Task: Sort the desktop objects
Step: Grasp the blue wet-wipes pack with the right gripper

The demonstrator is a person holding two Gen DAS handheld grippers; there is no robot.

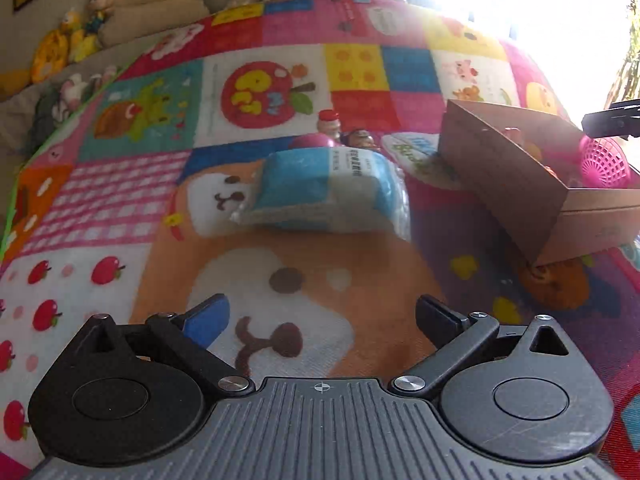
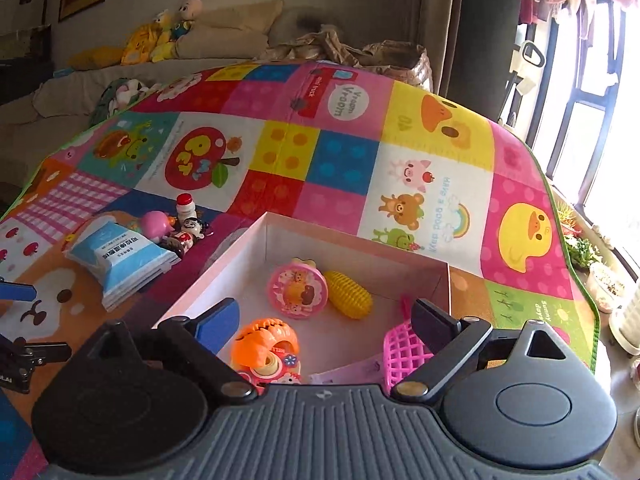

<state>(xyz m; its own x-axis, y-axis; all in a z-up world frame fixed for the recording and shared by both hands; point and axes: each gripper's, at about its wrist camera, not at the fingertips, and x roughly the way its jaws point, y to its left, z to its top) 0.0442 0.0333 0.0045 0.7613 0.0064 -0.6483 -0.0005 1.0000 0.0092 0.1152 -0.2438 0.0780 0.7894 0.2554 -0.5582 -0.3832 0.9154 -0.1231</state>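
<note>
A blue and white packet (image 1: 324, 192) lies on the colourful mat (image 1: 120, 216), ahead of my open, empty left gripper (image 1: 320, 320). Behind it sit a pink round toy (image 1: 312, 142), a small red-capped bottle (image 1: 329, 122) and a figurine (image 1: 360, 139). The cardboard box (image 1: 504, 184) stands to the right. My right gripper (image 2: 326, 322) is open and empty above the box (image 2: 280, 236), which holds a pink round toy (image 2: 298, 292), a yellow corn toy (image 2: 348, 300), an orange toy (image 2: 264, 344) and a pink basket (image 2: 404, 352). The packet also shows in the right wrist view (image 2: 120, 260).
A sofa with cushions and plush toys (image 2: 168, 36) lies behind the mat. A bright window (image 2: 592, 120) and potted plants (image 2: 588, 248) are at the right. The mat's right edge (image 2: 576, 264) drops off near the box.
</note>
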